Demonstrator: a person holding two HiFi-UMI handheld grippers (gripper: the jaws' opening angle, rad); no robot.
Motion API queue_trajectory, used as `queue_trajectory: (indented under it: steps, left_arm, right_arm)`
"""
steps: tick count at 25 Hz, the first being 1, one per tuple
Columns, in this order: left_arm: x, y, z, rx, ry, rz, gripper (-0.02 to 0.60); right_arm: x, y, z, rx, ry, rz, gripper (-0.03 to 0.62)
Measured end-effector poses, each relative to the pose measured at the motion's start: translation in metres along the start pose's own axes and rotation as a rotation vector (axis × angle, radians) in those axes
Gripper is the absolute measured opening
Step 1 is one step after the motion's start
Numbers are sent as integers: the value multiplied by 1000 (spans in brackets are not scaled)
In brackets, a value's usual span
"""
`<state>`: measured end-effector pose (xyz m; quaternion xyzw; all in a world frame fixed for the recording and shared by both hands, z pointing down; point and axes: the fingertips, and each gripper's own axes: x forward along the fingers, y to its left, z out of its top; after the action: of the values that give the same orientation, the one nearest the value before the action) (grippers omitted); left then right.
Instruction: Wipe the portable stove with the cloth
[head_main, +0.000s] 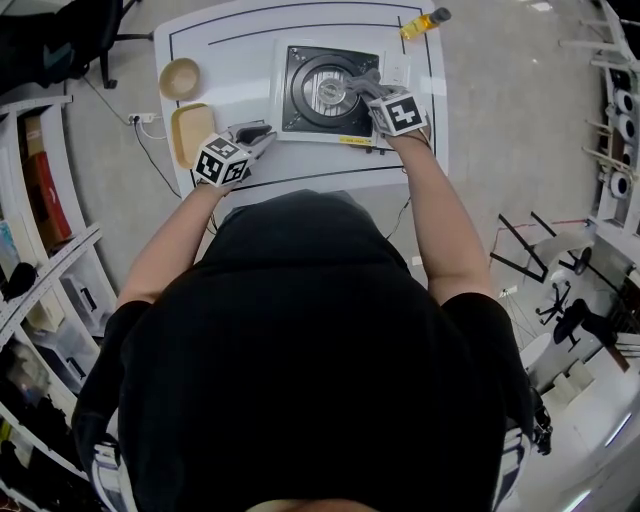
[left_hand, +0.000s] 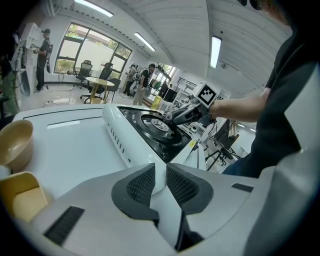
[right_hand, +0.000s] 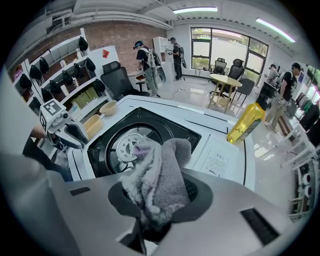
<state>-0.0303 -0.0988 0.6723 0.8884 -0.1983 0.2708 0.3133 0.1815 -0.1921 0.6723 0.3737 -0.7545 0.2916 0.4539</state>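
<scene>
R gripper: jaws on fluffy grey cloth | stove: square black top

Your right gripper sits over the portable stove's burner, grey cloth bunched at its tip. Your left gripper hangs at the stove's 8 o'clock, above the white table's front edge, just beside a tan tray. Tan bowl at 10 o'clock. Yellow bottle at 1 o'clock.
</scene>
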Motion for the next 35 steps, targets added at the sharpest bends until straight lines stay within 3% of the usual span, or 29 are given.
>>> queue_trajectory:
  steps: [16, 24, 28, 35]
  left_arm:
    - [-4, -9, -5, 26, 16, 6, 84]
    - [-4, -12, -8, 42, 35, 25, 84]
    - [-4, -14, -8, 47, 44, 26, 84]
    - [-5, -18, -9, 80, 87, 38, 94]
  right_arm:
    - [-16, 69, -57, -44, 35, 14, 110]
    - [-19, 85, -60, -99, 50, 20, 110]
    - [-18, 99, -62, -92, 39, 74, 110]
    - [-23, 93, -59, -82, -4, 58, 110]
